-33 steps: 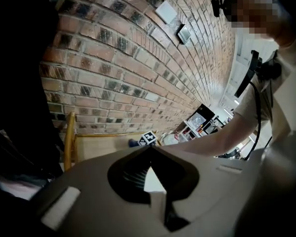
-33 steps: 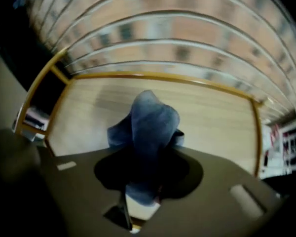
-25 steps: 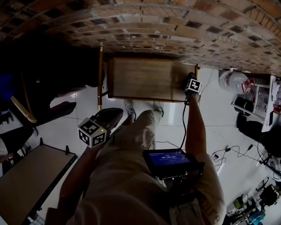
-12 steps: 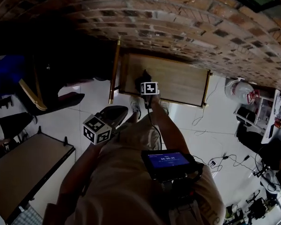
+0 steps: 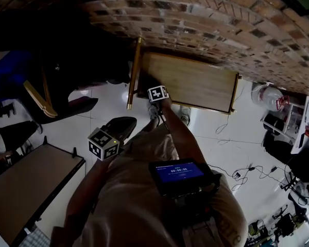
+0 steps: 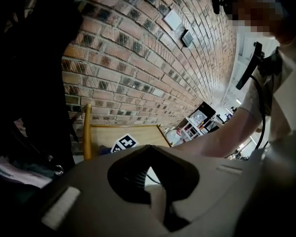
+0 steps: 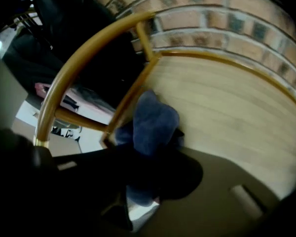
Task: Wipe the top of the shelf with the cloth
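Observation:
The wooden shelf top (image 5: 195, 84) stands against the brick wall, with a gold rail (image 5: 133, 73) along its left end. My right gripper (image 5: 157, 92) is at the shelf's front left corner. In the right gripper view it (image 7: 150, 147) is shut on a bunched blue cloth (image 7: 154, 118), which presses on the shelf top (image 7: 227, 107) beside the gold rail (image 7: 89, 53). My left gripper (image 5: 103, 143) hangs near my body over the floor, well short of the shelf. Its jaws (image 6: 149, 151) are together with nothing between them.
A brick wall (image 5: 206, 19) backs the shelf. A dark seat and a person in blue (image 5: 10, 78) are at the left. A table (image 5: 26, 189) stands at lower left. Cables (image 5: 247, 171) trail over the white floor, with clutter (image 5: 286, 122) at the right.
My right gripper has swept the cloth across the shelf top from its right end to its left front corner. The left gripper has stayed near my body.

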A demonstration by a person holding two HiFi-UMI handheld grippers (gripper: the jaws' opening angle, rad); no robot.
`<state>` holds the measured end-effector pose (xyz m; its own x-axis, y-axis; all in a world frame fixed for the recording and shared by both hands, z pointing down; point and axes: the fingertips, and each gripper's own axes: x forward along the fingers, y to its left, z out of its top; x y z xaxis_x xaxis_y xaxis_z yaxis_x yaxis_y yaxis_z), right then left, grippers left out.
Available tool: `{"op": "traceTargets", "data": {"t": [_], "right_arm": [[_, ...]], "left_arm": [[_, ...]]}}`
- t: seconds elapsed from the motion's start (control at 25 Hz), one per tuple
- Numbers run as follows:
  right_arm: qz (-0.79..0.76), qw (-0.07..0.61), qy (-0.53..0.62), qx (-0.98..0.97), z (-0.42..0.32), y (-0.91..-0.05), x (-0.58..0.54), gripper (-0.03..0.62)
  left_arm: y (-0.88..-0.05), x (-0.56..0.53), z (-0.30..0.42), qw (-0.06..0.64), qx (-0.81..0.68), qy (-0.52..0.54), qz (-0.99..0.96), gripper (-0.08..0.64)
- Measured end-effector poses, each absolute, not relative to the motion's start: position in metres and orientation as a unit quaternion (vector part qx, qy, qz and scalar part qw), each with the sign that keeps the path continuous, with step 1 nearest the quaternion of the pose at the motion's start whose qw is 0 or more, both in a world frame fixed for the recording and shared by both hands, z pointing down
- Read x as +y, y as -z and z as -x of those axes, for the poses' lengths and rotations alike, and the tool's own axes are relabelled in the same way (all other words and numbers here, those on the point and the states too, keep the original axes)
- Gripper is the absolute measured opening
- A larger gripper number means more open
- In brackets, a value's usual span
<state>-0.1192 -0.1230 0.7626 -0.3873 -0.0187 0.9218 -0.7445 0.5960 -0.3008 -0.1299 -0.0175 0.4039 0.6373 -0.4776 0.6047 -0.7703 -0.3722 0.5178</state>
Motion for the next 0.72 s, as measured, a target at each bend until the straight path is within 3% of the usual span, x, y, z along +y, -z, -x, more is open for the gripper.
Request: {"op": "traceTargets", "data": {"t": [0.16,0.32,0.48,0.72], "right_arm": [[-0.371,0.517,-0.345,-0.69,-0.031,-0.768,-0.158,0.127],[-0.395,0.414,-0.431,-0.697,-0.121,-0.771,-0.174,0.127],[-0.489,0.472,-0.442,-0.586,-0.284,-0.781,-0.17,0.127],[-0.524,0.495,-0.434,-0.54,-0.38,-0.774,-0.183,0.126]], "left_arm": [[-0.404,-0.024,0.111,0.398,-0.358,-0.184,-0.824,0.0],[-0.398,-0.038,0.089,0.383,-0.341,-0.187,-0.838,0.0],[-0.395,-0.046,0.063,0.381,-0.335,-0.193,-0.84,0.0],[-0.403,-0.052,0.008,0.384,-0.33,-0.209,-0.837,0.0]]}}
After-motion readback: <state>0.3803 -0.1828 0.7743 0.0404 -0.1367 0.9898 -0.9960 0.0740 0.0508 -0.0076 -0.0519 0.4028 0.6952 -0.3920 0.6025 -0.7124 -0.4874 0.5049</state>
